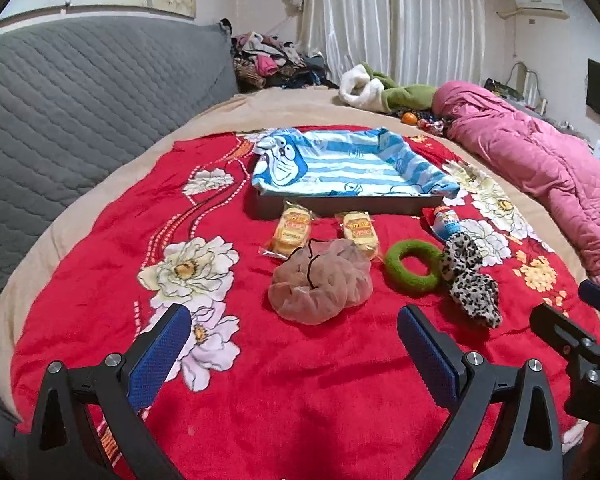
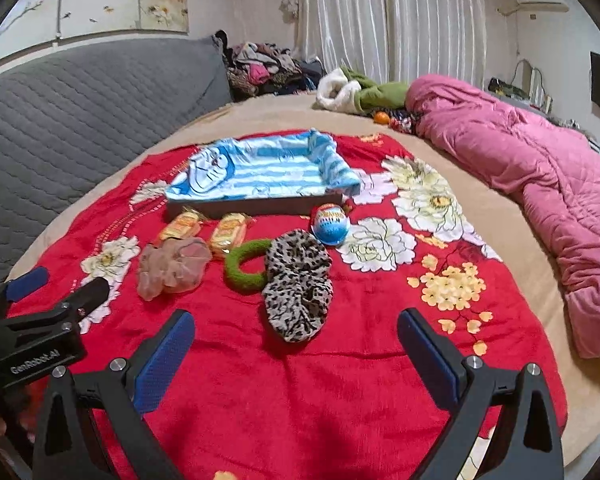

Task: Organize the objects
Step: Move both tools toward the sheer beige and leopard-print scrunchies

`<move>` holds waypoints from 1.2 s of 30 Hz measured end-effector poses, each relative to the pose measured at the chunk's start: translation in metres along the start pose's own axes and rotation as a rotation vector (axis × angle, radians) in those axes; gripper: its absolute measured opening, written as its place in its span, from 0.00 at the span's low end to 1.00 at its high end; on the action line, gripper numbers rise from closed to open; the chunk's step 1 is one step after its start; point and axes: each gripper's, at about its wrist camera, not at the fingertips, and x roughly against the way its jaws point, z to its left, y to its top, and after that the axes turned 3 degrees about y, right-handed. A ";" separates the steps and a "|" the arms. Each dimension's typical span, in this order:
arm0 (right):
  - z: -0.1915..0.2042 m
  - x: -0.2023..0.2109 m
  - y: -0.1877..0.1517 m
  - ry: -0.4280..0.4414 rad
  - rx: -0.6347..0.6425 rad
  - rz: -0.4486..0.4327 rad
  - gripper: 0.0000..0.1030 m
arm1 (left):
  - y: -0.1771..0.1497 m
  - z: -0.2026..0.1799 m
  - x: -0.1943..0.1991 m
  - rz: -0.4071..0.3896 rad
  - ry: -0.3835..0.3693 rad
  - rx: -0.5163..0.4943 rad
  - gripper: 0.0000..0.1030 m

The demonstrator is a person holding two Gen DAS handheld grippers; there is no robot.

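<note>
Both grippers are wide open and holding nothing; left gripper point(image 1: 294, 338) hovers low over the red floral blanket point(image 1: 260, 380) with the beige mesh scrunchie point(image 1: 320, 282) lined up right between its blue pads, and the right gripper point(image 2: 296, 344) hangs the same way just short of the leopard scrunchie point(image 2: 298, 290); my guess is each one is set up to grab whatever sits dead ahead.

Going left to right along the row on the bed: two wrapped snack cakes point(image 1: 292, 230) point(image 1: 360, 232) sit just in front of the tray, long axes running roughly toward it; the mesh scrunchie is in front of them, partly covering their near ends; then a green fuzzy ring point(image 1: 412, 266) lying flat, touching the leopard scrunchie point(image 1: 470, 280), which is stretched out with its long axis running from near the camera away toward the tray; last is a blue and white egg-shaped toy point(image 2: 330, 224), pointy end aimed at the tray's right corner.

Behind all of it is the dark tray point(image 1: 340, 204) lined with a blue striped cartoon towel point(image 1: 340, 162), long side facing the row; looks like the drop-off spot, and it's still empty, so I'd say nothing's been sorted yet.
</note>
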 end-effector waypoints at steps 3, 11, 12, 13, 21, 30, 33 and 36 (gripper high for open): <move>-0.005 -0.015 0.001 -0.004 -0.008 0.025 0.99 | 0.003 -0.002 -0.013 0.010 -0.011 0.001 1.00; -0.009 -0.046 0.006 -0.014 -0.016 0.069 0.99 | 0.012 -0.013 -0.041 0.029 -0.003 -0.039 1.00; -0.009 -0.048 0.007 -0.014 -0.018 0.072 0.99 | 0.013 -0.013 -0.045 0.033 -0.003 -0.039 1.00; -0.010 -0.051 0.007 -0.014 -0.018 0.075 0.99 | 0.014 -0.013 -0.047 0.036 -0.002 -0.038 1.00; -0.014 -0.072 0.010 -0.020 -0.029 0.105 0.99 | 0.015 -0.011 -0.068 0.055 -0.001 -0.027 1.00; -0.019 -0.090 0.008 -0.028 -0.043 0.136 0.99 | 0.011 -0.008 -0.087 0.068 0.010 -0.033 1.00; -0.019 -0.097 0.006 -0.032 -0.041 0.147 0.99 | 0.010 -0.007 -0.093 0.078 0.008 -0.028 1.00; -0.021 -0.103 0.004 -0.034 -0.047 0.157 0.99 | 0.009 -0.007 -0.098 0.075 0.013 -0.036 1.00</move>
